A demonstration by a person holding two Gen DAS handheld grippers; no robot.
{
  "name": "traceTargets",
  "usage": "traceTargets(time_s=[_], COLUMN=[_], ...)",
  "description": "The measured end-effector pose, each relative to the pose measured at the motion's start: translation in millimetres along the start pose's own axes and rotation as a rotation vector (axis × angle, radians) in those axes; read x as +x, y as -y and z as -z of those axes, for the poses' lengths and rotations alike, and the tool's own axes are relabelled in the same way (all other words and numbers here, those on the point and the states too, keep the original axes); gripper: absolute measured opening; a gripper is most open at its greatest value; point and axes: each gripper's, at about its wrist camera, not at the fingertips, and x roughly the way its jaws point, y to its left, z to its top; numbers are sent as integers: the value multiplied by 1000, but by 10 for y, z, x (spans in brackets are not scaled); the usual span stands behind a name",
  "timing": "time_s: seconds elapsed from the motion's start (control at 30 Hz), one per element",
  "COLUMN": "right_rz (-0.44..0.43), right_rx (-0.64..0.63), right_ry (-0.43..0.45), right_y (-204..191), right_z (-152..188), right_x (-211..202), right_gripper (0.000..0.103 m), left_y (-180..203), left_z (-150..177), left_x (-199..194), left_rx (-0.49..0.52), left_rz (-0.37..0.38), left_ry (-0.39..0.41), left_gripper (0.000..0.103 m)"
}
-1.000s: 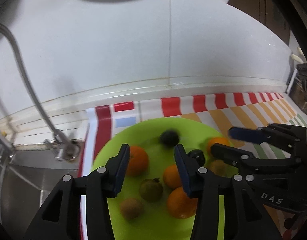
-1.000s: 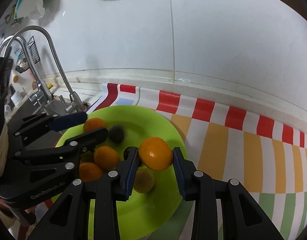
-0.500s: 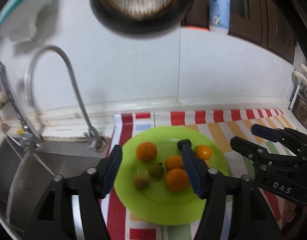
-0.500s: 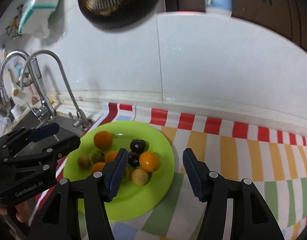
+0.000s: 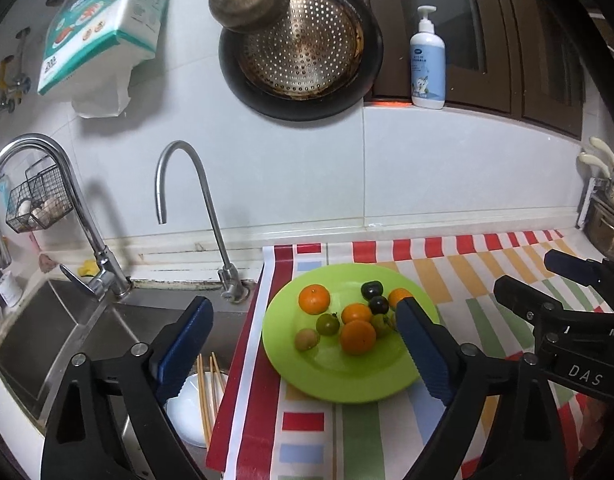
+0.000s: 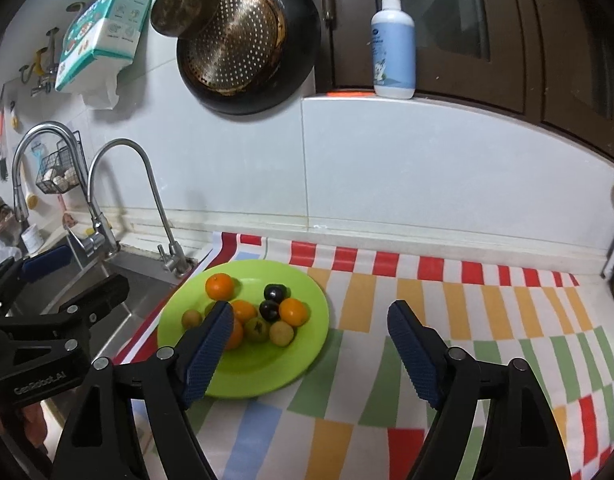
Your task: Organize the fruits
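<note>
- Left gripper (image 5: 303, 336): matte black angular arms, silver round screws at the joints, ribbed dark-blue pads on the fingers (image 5: 421, 344).
- Right gripper (image 6: 309, 340): same black frame, silver screws, blue textured pads.
- Seen at 3 o'clock from the left camera, its side reads "DAS" in white.
- At 9 o'clock from the right camera, the left unit's side carries white "GenRobot.AI" lettering.

Both wrist cameras look down at a slant from above the counter, facing the tiled wall. The left view sits over the sink edge, the right view further right; both share the green plate (image 5: 347, 384) (image 6: 307, 344) and striped mat (image 5: 467, 280) (image 6: 467, 320).
</note>
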Motion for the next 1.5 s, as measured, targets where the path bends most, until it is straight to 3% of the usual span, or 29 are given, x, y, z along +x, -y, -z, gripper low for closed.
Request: traceTargets(time_s=[0.13, 0.43, 1.0, 1.5], right_rz=[31, 125, 150, 145], right_rx=[27, 101, 64, 56], right_ry=[4, 30, 52, 67], right_y=[-70, -126, -96, -79], right_z=[100, 352, 753, 1010], right_x=[-212, -762, -1804, -2286], right_gripper=[86, 86, 86, 86], left_y=[-8, -13, 221, 326], left_z=[47, 175, 570, 774], left_x=[-186, -683, -1579, -1997], left_rx=[21, 59, 19, 25], left_rz=[28, 77, 76, 65], left_ry=[15, 64, 86, 97], left_gripper=[97, 99, 99, 99])
